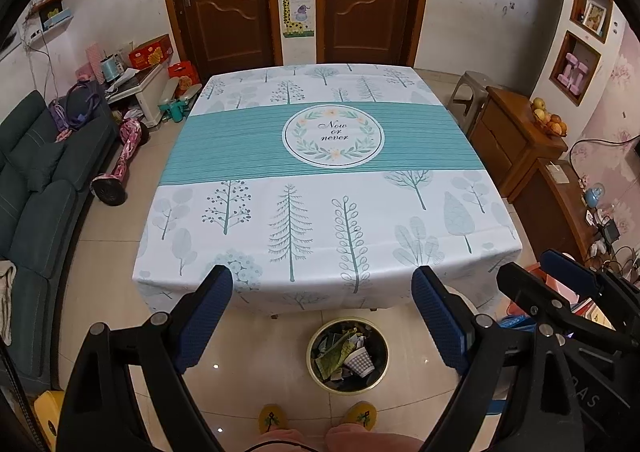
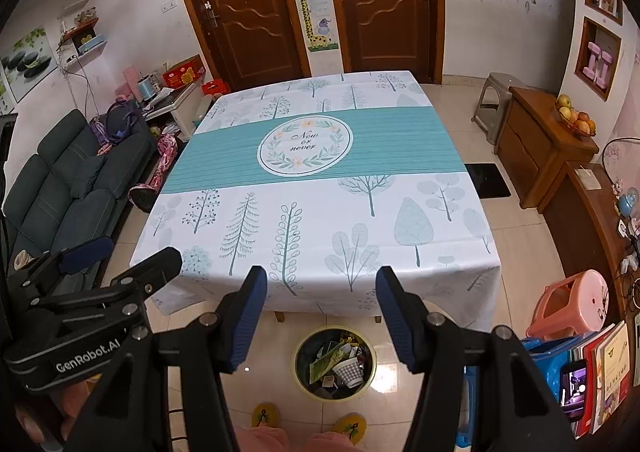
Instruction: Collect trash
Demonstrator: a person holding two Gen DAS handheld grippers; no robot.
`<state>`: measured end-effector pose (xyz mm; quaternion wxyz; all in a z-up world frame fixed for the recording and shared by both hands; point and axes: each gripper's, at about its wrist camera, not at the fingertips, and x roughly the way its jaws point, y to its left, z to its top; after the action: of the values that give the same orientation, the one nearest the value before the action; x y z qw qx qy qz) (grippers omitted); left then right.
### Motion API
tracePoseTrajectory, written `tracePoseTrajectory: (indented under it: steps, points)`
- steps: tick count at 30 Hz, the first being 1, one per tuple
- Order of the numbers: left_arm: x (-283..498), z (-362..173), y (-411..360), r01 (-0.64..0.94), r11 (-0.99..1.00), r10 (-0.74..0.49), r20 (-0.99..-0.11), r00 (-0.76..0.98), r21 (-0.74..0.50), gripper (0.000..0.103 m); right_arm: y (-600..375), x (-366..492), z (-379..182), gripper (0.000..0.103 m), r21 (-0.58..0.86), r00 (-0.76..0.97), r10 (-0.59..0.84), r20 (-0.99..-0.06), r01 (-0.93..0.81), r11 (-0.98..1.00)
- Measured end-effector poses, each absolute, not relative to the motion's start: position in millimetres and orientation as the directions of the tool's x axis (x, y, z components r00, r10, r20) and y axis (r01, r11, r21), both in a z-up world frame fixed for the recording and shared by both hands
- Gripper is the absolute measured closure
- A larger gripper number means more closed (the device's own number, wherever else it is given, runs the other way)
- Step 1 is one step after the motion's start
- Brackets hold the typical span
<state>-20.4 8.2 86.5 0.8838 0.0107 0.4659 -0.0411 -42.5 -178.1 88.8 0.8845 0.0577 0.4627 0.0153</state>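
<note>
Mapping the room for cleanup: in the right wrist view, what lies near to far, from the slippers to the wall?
Yellow slippers → trash bin → table → brown doors.

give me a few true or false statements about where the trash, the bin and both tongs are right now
1. The trash bin stands on the floor at the near edge of the table. True.
2. The bin is empty. False: it holds crumpled wrappers and a checked paper cup.
3. The left tongs are open and hold nothing. True.
4. The right tongs are shut on a wrapper. False: their jaws stand apart with nothing between them.
5. Trash lies scattered across the tablecloth. False: no trash shows on it in either wrist view.
</note>
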Motion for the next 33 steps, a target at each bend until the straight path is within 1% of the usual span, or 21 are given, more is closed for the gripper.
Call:
tracePoseTrajectory:
  steps: [33]
  points:
    - [-23.9, 84.9, 16.9, 0.057, 0.998, -0.045, -0.832, 0.553, -0.016, 0.013, -171.9, -40.8, 86.9, 0.046, 0.116, 0.567, 0.087, -0.819, 0.015, 0.993]
